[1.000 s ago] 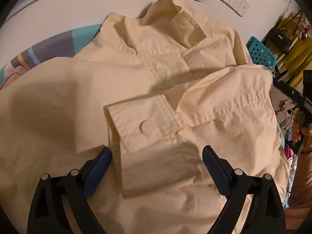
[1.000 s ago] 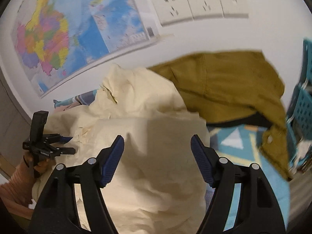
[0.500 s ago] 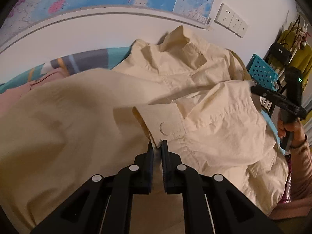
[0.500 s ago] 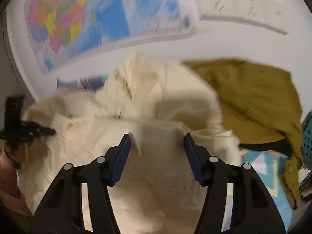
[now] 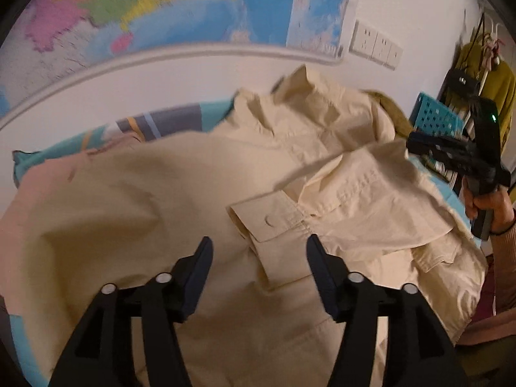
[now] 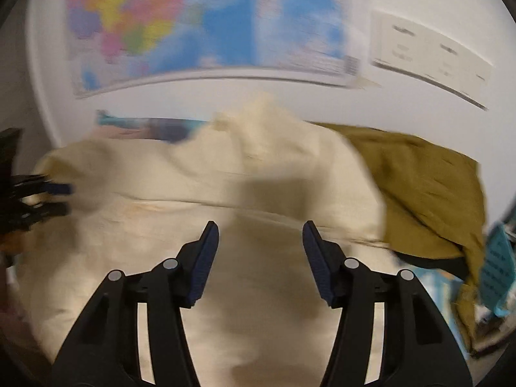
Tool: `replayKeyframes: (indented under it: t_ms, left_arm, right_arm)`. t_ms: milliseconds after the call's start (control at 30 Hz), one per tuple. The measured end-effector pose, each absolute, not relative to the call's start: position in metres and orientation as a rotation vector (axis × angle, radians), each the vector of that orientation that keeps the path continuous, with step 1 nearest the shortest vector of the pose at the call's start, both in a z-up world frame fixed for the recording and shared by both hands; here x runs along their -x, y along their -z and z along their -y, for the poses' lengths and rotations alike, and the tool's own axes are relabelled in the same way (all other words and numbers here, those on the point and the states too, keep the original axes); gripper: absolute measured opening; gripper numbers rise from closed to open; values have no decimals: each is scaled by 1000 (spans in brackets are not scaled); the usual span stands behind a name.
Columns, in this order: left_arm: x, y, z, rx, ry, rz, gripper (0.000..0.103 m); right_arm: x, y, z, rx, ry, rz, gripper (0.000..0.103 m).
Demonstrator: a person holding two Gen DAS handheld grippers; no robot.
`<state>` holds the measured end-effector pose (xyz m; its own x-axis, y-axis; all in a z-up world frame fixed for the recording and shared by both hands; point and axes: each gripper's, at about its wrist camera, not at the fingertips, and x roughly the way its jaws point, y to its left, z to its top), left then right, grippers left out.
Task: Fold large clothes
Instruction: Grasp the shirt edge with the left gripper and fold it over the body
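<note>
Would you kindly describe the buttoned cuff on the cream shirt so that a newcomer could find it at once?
Start from the wall map and drop to the cream shirt spread on the bed below it. Near the shirt's middle, a sleeve folded across the body ends in the cuff, just beyond the left gripper, whose jaws are opening. It alone carries a round button.

Matt cream cloth shirt [image 5: 200, 193], glossy paper map [image 5: 180, 6], olive cloth garment [image 6: 429, 193]

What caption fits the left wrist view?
Left gripper, jaws opening, above the cream shirt's folded buttoned cuff.
</note>
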<state>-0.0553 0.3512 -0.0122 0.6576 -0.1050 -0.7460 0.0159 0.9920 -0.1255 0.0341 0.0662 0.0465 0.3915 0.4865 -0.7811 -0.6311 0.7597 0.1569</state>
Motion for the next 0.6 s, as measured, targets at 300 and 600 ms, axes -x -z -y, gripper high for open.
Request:
replayKeyframes:
  t_ms: [300,600]
  left_arm:
    - [108,-16,-384,111,-47,-758,74]
    - [154,-28,-432,145,-153,-699,77]
  right_arm:
    - [-18,29,-156,306,-895,-1195,59]
    - [42,-49,-189,128,-1224,-1027,63]
